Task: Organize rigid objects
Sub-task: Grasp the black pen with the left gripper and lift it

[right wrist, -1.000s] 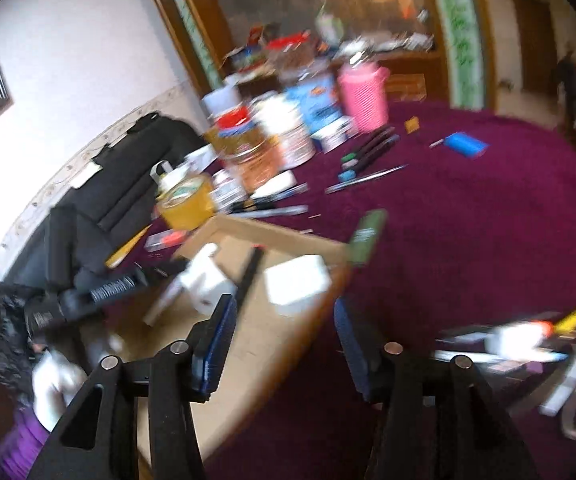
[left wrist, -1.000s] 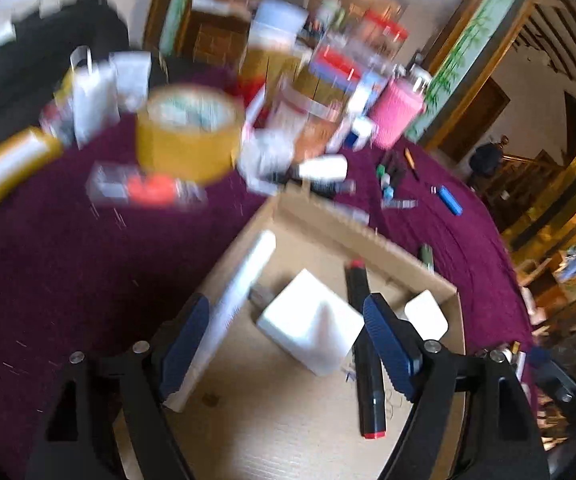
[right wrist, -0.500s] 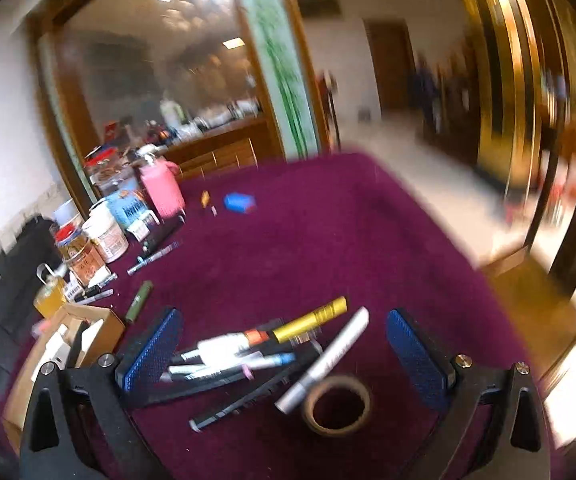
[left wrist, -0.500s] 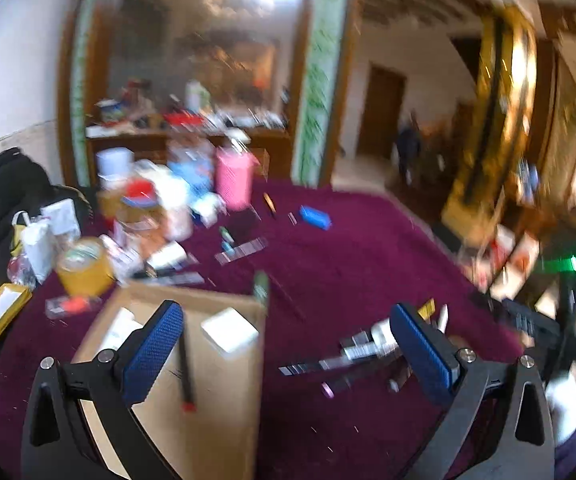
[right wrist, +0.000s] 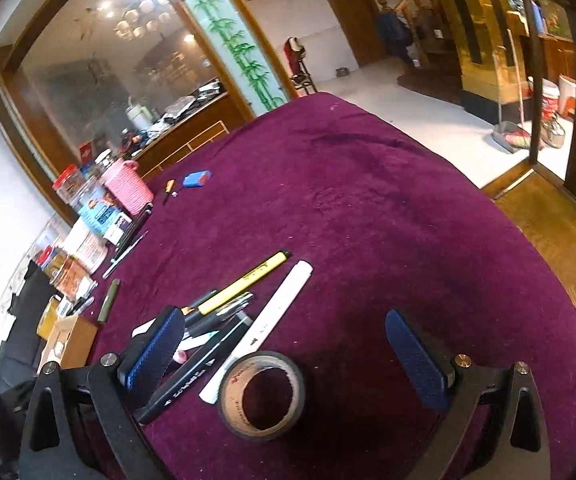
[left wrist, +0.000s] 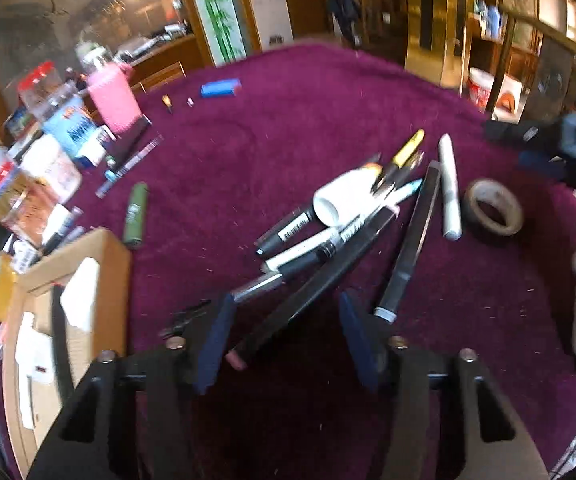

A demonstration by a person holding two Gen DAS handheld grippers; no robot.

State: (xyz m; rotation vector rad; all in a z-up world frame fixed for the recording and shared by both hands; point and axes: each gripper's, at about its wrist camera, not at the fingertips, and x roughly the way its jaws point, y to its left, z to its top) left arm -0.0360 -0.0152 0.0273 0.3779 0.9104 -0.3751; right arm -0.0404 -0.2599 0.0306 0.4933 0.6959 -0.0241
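Step in hand, as judged: reaching for the next item in the loose pile of pens and markers on the maroon tablecloth [right wrist: 348, 200].

Left gripper [left wrist: 284, 336]: jaws apart, nothing held. A long black marker [left wrist: 316, 284] lies between the fingers, running toward 1 o'clock; contact cannot be told.

Right gripper [right wrist: 288, 356]: jaws wide apart, empty. The tape roll [right wrist: 262, 394] lies between them, nearer the left finger, with the white marker [right wrist: 266, 324] just beside it at 11 o'clock.

Cardboard box [left wrist: 100, 264], at 9 o'clock in the left view, already holds white items.

Next move likely calls for closing the left jaws squarely across the black marker without dragging its neighbours.
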